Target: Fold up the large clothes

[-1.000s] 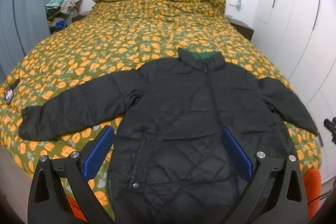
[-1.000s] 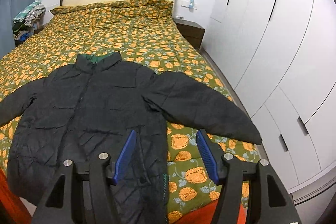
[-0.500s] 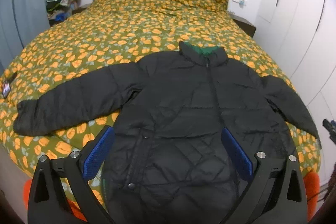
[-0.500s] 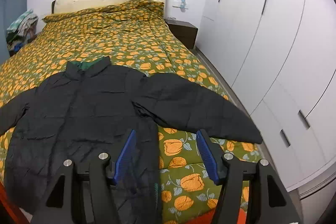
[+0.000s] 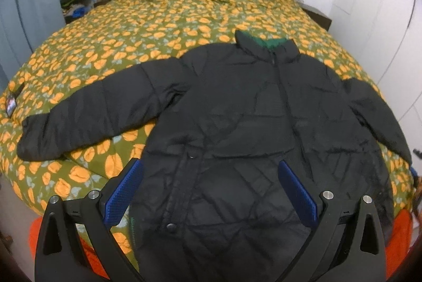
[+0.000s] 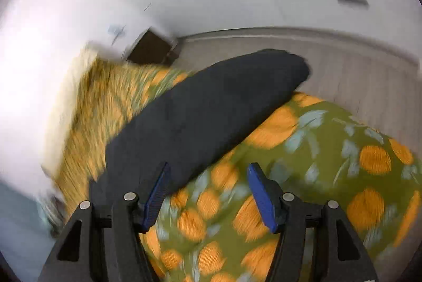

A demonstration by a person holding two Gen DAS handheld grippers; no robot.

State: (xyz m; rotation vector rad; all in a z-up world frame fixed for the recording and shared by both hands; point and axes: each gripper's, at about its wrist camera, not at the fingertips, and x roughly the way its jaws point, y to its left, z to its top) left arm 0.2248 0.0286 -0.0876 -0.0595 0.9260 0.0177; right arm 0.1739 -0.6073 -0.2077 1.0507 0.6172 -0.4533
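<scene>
Right view badly motion-blurred; jacket (image 6: 205, 118) shows only 1 sleeve, possibly overhanging the bed (image 6: 329, 150).

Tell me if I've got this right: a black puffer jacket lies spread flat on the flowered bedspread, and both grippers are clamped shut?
Not quite. The black puffer jacket does lie spread on the flowered bedspread, but each wrist view shows its gripper open: left gripper, right gripper, holding nothing.

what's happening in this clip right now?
A person with a handheld gripper in each hand is about to fold a black puffer jacket spread flat, front up, on a floral bedspread. Both sleeves are out to the sides and nothing is folded yet. The left gripper is open above the jacket's hem, holding nothing. The right gripper is open too, close over the bedspread near the jacket's right sleeve; that view is motion-blurred.
</scene>
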